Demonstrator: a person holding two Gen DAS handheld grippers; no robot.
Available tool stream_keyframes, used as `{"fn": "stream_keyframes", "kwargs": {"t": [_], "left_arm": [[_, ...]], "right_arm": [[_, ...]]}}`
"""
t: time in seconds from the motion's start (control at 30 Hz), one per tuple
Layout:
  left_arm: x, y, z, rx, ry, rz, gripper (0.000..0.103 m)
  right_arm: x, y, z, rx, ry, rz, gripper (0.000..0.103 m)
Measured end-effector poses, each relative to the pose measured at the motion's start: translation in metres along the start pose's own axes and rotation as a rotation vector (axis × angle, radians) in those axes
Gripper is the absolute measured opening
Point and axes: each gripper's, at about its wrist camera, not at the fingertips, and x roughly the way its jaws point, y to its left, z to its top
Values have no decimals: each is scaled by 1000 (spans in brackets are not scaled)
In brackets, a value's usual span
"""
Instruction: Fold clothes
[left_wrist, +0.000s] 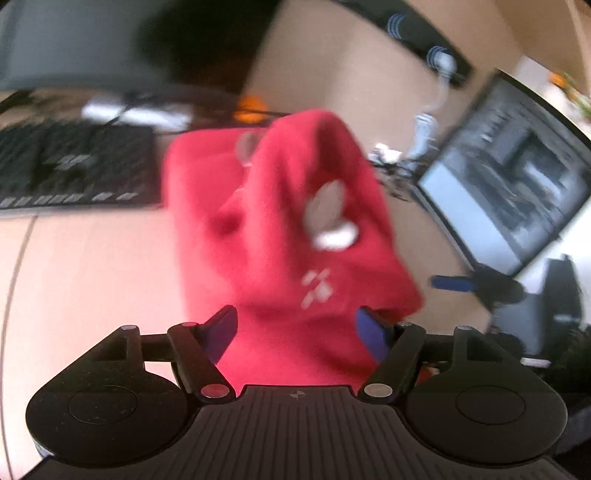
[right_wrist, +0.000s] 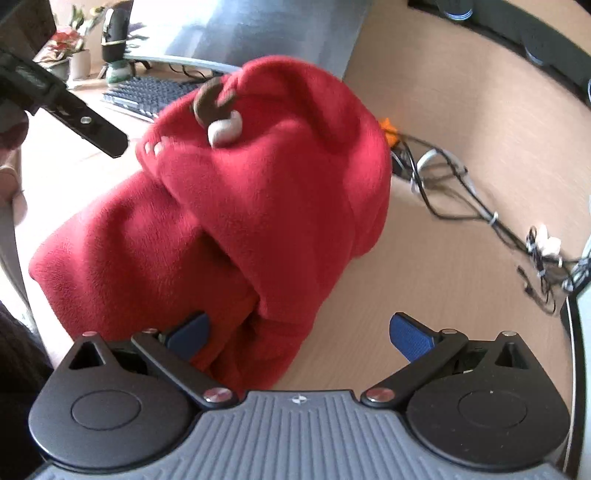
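The red fleece garment (right_wrist: 236, 206) looks soft, light and floppy, so each released tool, left (left_wrist: 297, 330) and right (right_wrist: 301, 334), should pinch a hem edge just ahead.

Both grippers point downward at a slant, the left gripper (left_wrist: 297, 330) with its blue-padded fingers (left_wrist: 371, 332) spread apart in a blurred view, the right gripper (right_wrist: 299, 336) with its fingers (right_wrist: 412, 338) standing wide apart

A fleece garment (right_wrist: 229, 206) lies bunched on the desk (right_wrist: 424, 258), folded over itself. Behind it, toward the desk's far edge, sits a keyboard (right_wrist: 147, 94). Cables (right_wrist: 461, 199) trail across the desk to its right.
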Motion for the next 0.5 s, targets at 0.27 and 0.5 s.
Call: {"fn": "stream_keyframes", "kwargs": {"t": [0.27, 0.5], "left_arm": [[-17, 14, 30, 43, -217, 41, 93], [45, 28, 49, 51, -96, -77, 94]], "right_arm": [[-11, -14, 38, 88, -114, 32, 103], [38, 31, 41, -122, -55, -121, 74]]}}
